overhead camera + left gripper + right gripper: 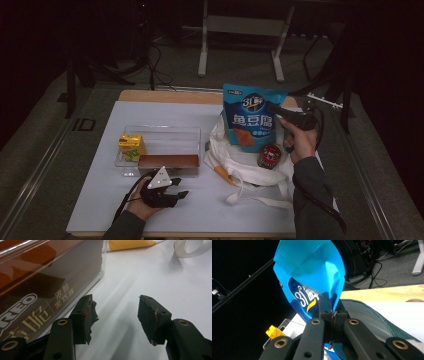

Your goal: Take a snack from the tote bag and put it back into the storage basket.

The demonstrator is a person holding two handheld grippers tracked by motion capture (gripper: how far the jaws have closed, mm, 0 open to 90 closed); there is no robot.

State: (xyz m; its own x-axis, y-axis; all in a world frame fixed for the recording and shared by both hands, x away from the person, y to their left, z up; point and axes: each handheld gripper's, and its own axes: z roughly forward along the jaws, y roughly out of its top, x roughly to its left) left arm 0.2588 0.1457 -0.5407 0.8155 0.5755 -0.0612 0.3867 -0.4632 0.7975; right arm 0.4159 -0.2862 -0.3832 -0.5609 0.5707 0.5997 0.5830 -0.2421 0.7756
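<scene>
High view: one blue snack bag [253, 116] clamped by the right gripper [278, 113], one can [268, 156], one white tote [235, 167]. Left gripper [175, 191] rests released beside one clear tray [160, 134] on the white-covered table [100, 185]; dark room behind.

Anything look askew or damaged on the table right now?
The left gripper has ragged, torn pads on its fingers. The blue snack bag is creased where the right gripper pinches it.

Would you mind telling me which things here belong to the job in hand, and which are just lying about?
In the job:
- blue snack bag, clamped in the right gripper
- white tote bag under it

Lying about:
- clear box
- yellow carton
- brown biscuit pack
- dark round tin
- left gripper, open on the table
</scene>
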